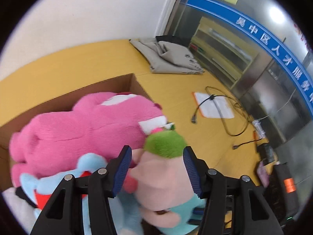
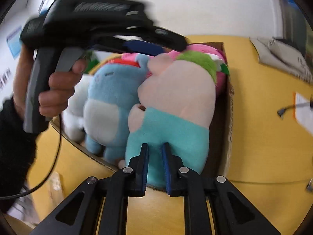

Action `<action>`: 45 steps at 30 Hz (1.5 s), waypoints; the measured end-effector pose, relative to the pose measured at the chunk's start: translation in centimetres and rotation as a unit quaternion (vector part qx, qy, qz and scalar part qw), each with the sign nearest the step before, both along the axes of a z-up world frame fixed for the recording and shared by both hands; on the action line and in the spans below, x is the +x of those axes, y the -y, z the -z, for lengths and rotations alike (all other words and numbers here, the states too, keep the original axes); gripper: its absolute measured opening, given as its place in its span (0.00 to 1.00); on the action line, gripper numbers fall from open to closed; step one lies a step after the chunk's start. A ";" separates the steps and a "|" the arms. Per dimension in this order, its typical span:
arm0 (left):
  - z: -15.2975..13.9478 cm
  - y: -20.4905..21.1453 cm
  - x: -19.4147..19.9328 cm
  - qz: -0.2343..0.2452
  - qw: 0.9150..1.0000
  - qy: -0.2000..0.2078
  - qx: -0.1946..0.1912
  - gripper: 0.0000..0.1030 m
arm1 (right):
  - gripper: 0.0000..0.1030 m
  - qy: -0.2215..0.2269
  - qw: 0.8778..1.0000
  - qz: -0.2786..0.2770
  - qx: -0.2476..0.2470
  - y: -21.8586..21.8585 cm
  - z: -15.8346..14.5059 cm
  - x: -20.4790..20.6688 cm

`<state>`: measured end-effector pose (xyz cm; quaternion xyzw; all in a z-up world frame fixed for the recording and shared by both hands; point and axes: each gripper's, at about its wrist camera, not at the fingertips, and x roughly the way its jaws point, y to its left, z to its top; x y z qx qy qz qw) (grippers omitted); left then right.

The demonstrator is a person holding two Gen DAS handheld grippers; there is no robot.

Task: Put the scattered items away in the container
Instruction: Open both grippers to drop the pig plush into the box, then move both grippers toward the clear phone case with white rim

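A cardboard box (image 1: 109, 86) on the yellow floor holds plush toys: a big pink one (image 1: 82, 129), a blue one (image 2: 109, 101) and a white one (image 2: 76, 105). A green-haired doll in teal clothes (image 2: 176, 101) lies on top of them. My left gripper (image 1: 156, 156) is open, its jaws on either side of the doll's head (image 1: 162, 168); it shows from outside in the right wrist view (image 2: 137, 45). My right gripper (image 2: 155, 152) is shut on the doll's teal bottom at the box's near edge (image 2: 227, 117).
A folded grey cloth (image 1: 172, 58) lies on the yellow floor by the white wall. A sheet of paper (image 1: 213, 105) and black cables (image 1: 234, 117) lie to the right. Metal cabinets (image 1: 254, 68) stand beyond. Dark devices (image 1: 281, 184) sit at the right edge.
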<state>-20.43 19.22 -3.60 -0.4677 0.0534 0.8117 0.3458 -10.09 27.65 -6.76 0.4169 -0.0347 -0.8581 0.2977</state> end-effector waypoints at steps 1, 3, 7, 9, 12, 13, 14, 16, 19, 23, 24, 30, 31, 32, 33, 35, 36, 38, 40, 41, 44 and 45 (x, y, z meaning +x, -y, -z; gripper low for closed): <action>0.9 -0.6 0.0 0.005 1.000 0.002 -0.024 0.50 | 0.13 -0.002 1.000 0.000 0.005 0.1 -0.2 0.0; 2.6 -1.5 -0.2 0.011 0.999 0.006 -0.036 0.50 | 0.13 -0.007 1.000 0.001 0.021 0.4 -0.4 0.2; 4.1 -2.6 -0.5 0.014 0.999 0.008 -0.038 0.51 | 0.18 -0.005 0.999 0.020 0.033 -0.4 -0.5 0.4; 4.6 -3.1 -0.5 0.016 0.999 -0.001 -0.048 0.51 | 0.37 -0.004 0.999 0.026 0.031 -0.8 -0.7 0.9; 3.9 -3.3 -0.5 0.000 0.999 0.006 -0.048 0.51 | 0.93 -0.009 0.999 0.045 0.022 -1.1 -1.6 2.2; 3.2 -3.1 -0.3 -0.006 0.999 0.002 -0.043 0.51 | 0.95 -0.014 0.998 0.053 0.017 -1.3 -2.1 2.7; 2.1 -2.5 0.3 -0.011 0.999 -0.006 -0.033 0.51 | 0.95 -0.021 0.998 0.059 0.010 -1.4 -2.4 2.8; -0.1 -0.9 1.6 -0.014 1.000 -0.015 -0.004 0.50 | 0.97 -0.039 0.997 0.071 -0.004 -2.0 -3.5 4.0; -4.4 2.6 5.5 -0.012 0.998 -0.047 0.042 0.57 | 0.99 -0.059 0.995 0.085 -0.003 -2.5 -4.8 6.0; -8.1 8.5 13.2 -0.036 0.991 -0.123 0.036 0.77 | 1.00 -0.088 0.990 0.096 0.060 -1.5 -6.1 9.2; -8.3 9.9 15.2 -0.041 0.990 -0.133 0.025 0.77 | 1.00 -0.092 0.988 0.102 0.074 -1.1 -6.2 9.9; -4.7 17.4 24.2 -0.103 0.985 -0.130 -0.043 0.77 | 1.00 -0.081 0.982 0.148 0.084 -0.3 -5.6 13.5; -3.9 18.3 25.2 -0.113 0.985 -0.123 -0.043 0.77 | 1.00 -0.079 0.981 0.155 0.086 -0.1 -5.5 14.1; -3.2 19.0 26.0 -0.121 0.985 -0.115 -0.039 0.77 | 1.00 -0.078 0.981 0.158 0.087 0.1 -5.4 14.5; -2.4 19.6 26.8 -0.129 0.986 -0.104 -0.032 0.77 | 1.00 -0.077 0.980 0.159 0.088 0.4 -5.3 15.1; -1.4 20.3 27.8 -0.140 0.986 -0.091 -0.019 0.77 | 1.00 -0.079 0.980 0.157 0.097 1.1 -5.3 16.0; -1.1 20.6 28.4 -0.144 0.986 -0.088 -0.011 0.77 | 1.00 -0.083 0.979 0.154 0.102 1.5 -5.4 16.5; -0.7 20.7 29.2 -0.149 0.985 -0.089 -0.004 0.77 | 1.00 -0.091 0.978 0.149 0.111 2.4 -5.8 17.5; -0.5 20.9 30.0 -0.152 0.984 -0.093 0.002 0.77 | 1.00 -0.099 0.978 0.144 0.117 3.2 -6.2 18.3; -0.5 21.0 30.1 -0.152 0.984 -0.094 0.006 0.77 | 1.00 -0.104 0.977 0.141 0.120 3.5 -6.4 18.7; -0.5 21.2 30.4 -0.150 0.984 -0.095 0.014 0.77 | 1.00 -0.111 0.976 0.136 0.125 4.2 -6.8 19.5; -0.5 21.3 30.4 -0.149 0.984 -0.096 0.015 0.77 | 1.00 -0.112 0.976 0.135 0.126 4.3 -6.8 19.7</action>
